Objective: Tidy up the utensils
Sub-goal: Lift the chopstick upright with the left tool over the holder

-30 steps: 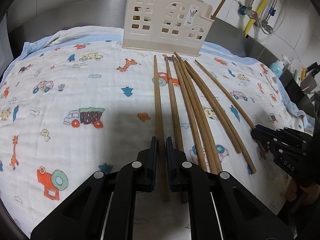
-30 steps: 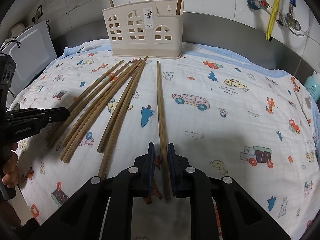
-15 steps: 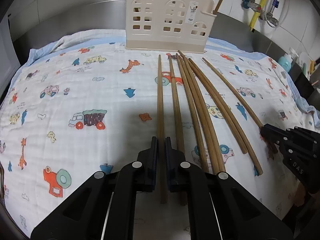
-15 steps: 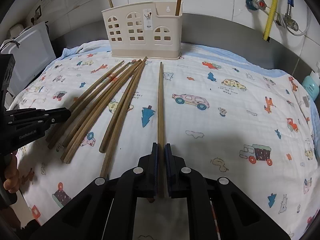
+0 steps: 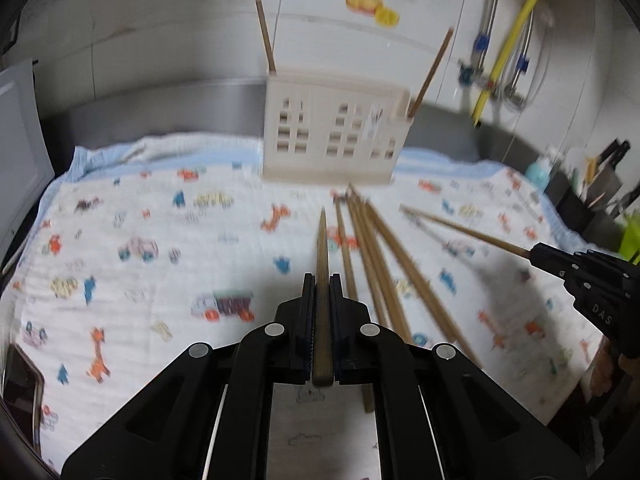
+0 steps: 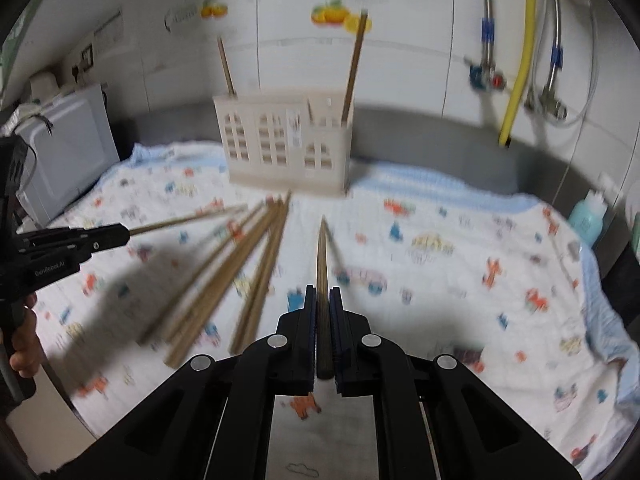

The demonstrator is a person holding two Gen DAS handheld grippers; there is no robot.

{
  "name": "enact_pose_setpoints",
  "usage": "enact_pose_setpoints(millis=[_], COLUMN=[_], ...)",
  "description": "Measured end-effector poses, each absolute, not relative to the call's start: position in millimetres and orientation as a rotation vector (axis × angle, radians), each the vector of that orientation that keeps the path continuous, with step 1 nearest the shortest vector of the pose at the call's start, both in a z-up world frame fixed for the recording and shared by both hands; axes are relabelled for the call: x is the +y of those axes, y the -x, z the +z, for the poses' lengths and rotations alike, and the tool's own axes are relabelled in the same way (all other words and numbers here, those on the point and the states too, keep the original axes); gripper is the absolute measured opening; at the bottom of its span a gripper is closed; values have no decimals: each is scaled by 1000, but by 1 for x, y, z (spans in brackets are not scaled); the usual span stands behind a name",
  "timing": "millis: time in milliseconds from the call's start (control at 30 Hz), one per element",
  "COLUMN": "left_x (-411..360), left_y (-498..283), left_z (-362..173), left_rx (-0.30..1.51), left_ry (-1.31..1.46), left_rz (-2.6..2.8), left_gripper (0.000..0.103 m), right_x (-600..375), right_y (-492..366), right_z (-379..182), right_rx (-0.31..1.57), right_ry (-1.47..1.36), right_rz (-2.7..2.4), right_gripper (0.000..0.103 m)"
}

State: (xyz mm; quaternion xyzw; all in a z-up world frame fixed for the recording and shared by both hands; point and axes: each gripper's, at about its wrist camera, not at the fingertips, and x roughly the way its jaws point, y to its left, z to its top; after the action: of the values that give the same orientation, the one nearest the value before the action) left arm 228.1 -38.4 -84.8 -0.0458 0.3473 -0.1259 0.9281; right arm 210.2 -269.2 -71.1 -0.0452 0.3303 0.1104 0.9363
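Each gripper is clamped on one wooden chopstick, raised off the cloth and pointing toward the cream house-shaped holder [image 5: 334, 132]: the left gripper [image 5: 322, 280] pinches the left chopstick [image 5: 322, 264], the right gripper [image 6: 322, 292] pinches the right chopstick [image 6: 321, 264]. The loose chopsticks [image 5: 384, 264] lie fanned on the printed cloth [image 5: 160, 248] between the two grippers, tips near the holder's base. Two chopsticks already stand in the holder. A yellow hose [image 6: 520, 52] hangs on the tiled wall behind.
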Motion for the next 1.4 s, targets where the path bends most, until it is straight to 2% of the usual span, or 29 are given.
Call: enact_pose_setpoints(millis=[400, 967, 1133, 1400], left_x=[-25, -16, -18, -21], left_y=[-235, -276, -283, -296], left_z=[-50, -7, 18, 78], left_rx=[638, 594, 541, 409], left_ry=[91, 47, 30, -4], left_rz=[-339, -378, -383, -381], left_gripper=[6, 6, 6, 6], right_x=[-248, -239, -231, -220], right_y=[-236, -312, -350, -401], right_z=[-10, 114, 114, 84], right_rx=[606, 559, 633, 776], right_ry=[113, 197, 189, 198], right_rz=[285, 281, 294, 277], right_gripper=[6, 6, 6, 6])
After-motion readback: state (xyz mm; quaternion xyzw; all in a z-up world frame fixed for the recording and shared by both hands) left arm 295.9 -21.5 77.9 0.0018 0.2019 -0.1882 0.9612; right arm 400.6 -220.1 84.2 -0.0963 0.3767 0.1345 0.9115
